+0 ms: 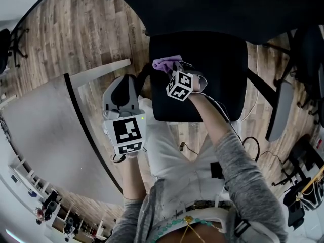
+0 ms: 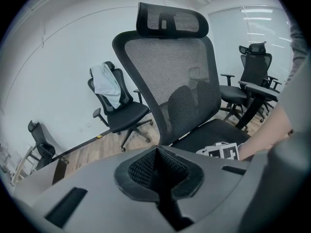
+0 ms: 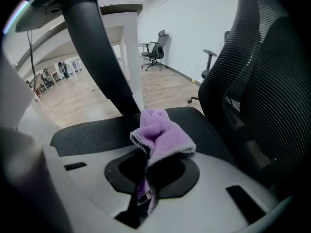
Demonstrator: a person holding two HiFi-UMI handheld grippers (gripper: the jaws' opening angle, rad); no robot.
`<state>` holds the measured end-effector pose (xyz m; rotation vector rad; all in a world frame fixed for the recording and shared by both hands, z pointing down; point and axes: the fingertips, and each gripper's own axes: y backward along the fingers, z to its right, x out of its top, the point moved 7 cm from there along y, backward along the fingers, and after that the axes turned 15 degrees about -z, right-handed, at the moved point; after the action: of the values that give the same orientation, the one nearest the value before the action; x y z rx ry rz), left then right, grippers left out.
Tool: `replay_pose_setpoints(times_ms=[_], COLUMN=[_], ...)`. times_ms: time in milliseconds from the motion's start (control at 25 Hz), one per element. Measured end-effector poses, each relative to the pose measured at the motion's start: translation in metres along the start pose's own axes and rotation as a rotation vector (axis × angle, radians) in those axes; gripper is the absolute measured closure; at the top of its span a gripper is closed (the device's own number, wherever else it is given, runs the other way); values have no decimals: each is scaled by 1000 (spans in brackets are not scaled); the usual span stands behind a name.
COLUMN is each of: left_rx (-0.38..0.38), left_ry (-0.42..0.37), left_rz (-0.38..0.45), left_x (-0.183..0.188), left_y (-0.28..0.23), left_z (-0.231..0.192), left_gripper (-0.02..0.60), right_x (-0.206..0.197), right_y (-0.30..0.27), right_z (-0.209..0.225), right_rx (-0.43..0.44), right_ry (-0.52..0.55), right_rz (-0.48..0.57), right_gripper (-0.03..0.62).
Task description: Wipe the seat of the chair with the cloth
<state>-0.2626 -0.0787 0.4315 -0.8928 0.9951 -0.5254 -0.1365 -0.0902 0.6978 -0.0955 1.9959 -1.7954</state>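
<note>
- R gripper (image 3: 146, 181) is clamped on the purple cloth (image 3: 161, 134); a bunched end sticks out past the jaws.
- Cloth hangs over the seat (image 1: 217, 80) near its left edge, by the backrest (image 3: 272, 81); we can't tell if it touches.
- Most bare seat lies to our right and toward us, so we'd sweep that way; little room at the backrest.
- L gripper (image 2: 158, 171): jaws together, empty, off the seat's left edge. R is nearer.

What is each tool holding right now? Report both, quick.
Left tool: shut, holding nothing.
Right tool: shut on the purple cloth, over the chair seat.
</note>
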Motion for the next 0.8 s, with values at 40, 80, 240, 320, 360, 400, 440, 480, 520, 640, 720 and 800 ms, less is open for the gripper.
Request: replay_pose_setpoints(times_ms=[40,80,240,320,360,400,440,480,520,640,720,800], left_rx=[1,3,2,1,1,2,3,4,4,3,3,5], left_ry=[0,-1,-1,0,0,0,-1,-1,-1,-1,-2,-2], left_rz=[-1,-1,-2,-1,-1,-2,-2,-2,-3,-3,-3,-4], left_x=[0,0,1,0,0,1,1,1,1,1,1,2], left_y=[0,-1,-1,-1,-2,-2,-2,-2,-2,-2,-2,-2], left_z=[0,0,1,0,-1,-1,-1,0,0,-1,-1,-1], left_gripper=[571,571,571,571,571,572,571,571,571,571,571,571], right_x=[-2,-4,-14,-18,-20,-22,-24,-26,-28,-36,-41,-45], right_y=[0,-1,0,-1,-1,-1,-1,-1,-1,0,0,0], right_z=[1,2,6,8,10,11,13,14,14,17,19,22], right_rx=[0,0,-6,-4,-3,-4,-5,-7,-9,-12,-16,-19], right_ry=[0,0,-10,-21,-25,-27,-29,-30,-33,-45,-50,-51], right_rz=[-5,-9,-24,-31,-34,-36,-40,-43,-46,-56,-64,-71], right_gripper=[546,546,546,546,546,546,546,546,546,546,546,546])
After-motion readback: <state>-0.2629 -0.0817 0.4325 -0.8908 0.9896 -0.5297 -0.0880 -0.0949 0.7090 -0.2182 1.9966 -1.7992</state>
